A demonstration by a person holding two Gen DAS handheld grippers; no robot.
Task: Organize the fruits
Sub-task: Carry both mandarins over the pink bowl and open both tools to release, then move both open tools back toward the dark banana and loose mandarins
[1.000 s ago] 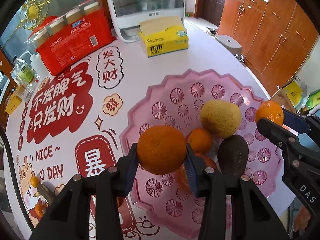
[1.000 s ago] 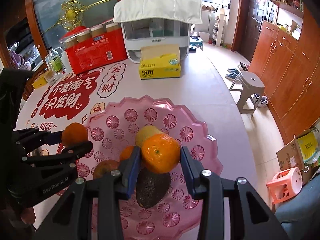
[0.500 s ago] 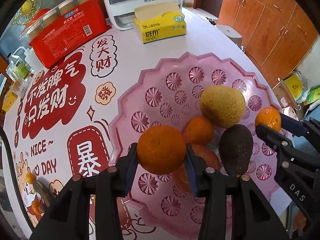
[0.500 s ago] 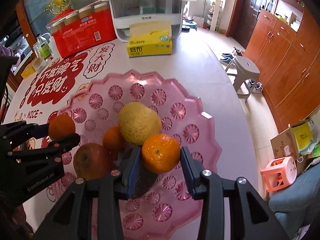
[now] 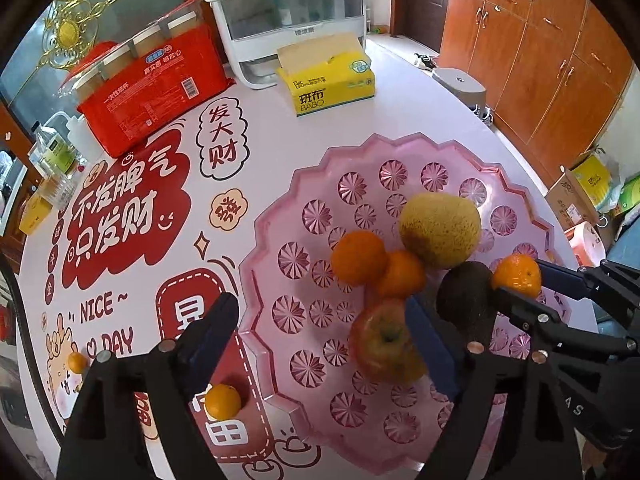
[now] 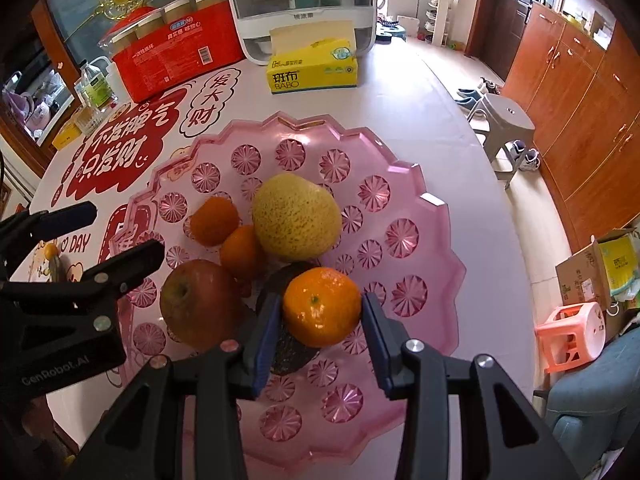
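A pink scalloped plate (image 5: pixel 400 156) (image 6: pixel 420 216) holds a yellow melon (image 5: pixel 440 230) (image 6: pixel 296 216), two oranges (image 5: pixel 358 258) (image 6: pixel 214 220), a red apple (image 5: pixel 384 340) (image 6: pixel 198 304) and a dark avocado (image 5: pixel 466 296). My left gripper (image 5: pixel 320 332) is open and empty above the plate's left part. My right gripper (image 6: pixel 320 316) is shut on an orange (image 6: pixel 322 306) (image 5: pixel 516 274) just above the avocado. A small orange (image 5: pixel 222 400) lies on the table off the plate.
The table bears a red-and-white printed cover (image 5: pixel 128 208). At the back stand a red pack of cups (image 5: pixel 152 88), a yellow tissue box (image 5: pixel 328 80) and a white appliance (image 5: pixel 296 24). Bottles (image 5: pixel 52 152) stand at the left edge. A grey stool (image 6: pixel 504 120) stands beyond the right edge.
My left gripper opened and let go of its orange, which now lies in the plate beside the other orange. My right gripper moved lower with its orange.
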